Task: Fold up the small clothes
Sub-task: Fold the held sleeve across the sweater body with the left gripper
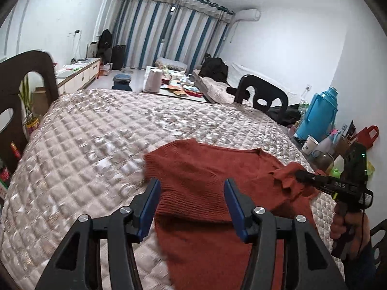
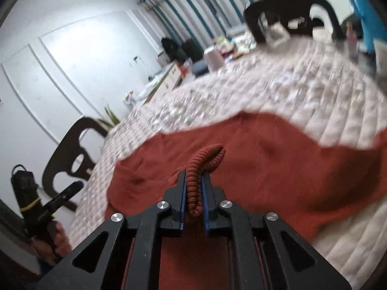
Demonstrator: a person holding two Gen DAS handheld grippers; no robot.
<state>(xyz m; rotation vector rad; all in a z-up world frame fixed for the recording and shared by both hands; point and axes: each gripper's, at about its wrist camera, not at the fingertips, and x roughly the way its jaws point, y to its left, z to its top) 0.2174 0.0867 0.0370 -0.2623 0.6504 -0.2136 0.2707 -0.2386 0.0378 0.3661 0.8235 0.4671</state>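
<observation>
Scene, L to R: dark wooden chair [image 1: 26, 77] at table's L edge; quilted table cover [image 1: 96, 130] across centre; rust-red knit sweater [image 1: 205, 169] lying on cover near front edge, partly folded, neckline toward far side; blue thermos [image 1: 319, 113] w/ cups and bottles at R edge

L gripper [image 1: 192, 207]: jaws apart approx. half-way, blue pads either side of sweater's folded part, not pressing on it, nothing gripped

R gripper [image 2: 194, 193]: jaws nearly closed, clamped on ribbed edge of sweater [image 2: 205, 154]; fabric bunches up between pads. Seen from L wrist view, it pinches sweater's R side [image 1: 298, 175]
</observation>
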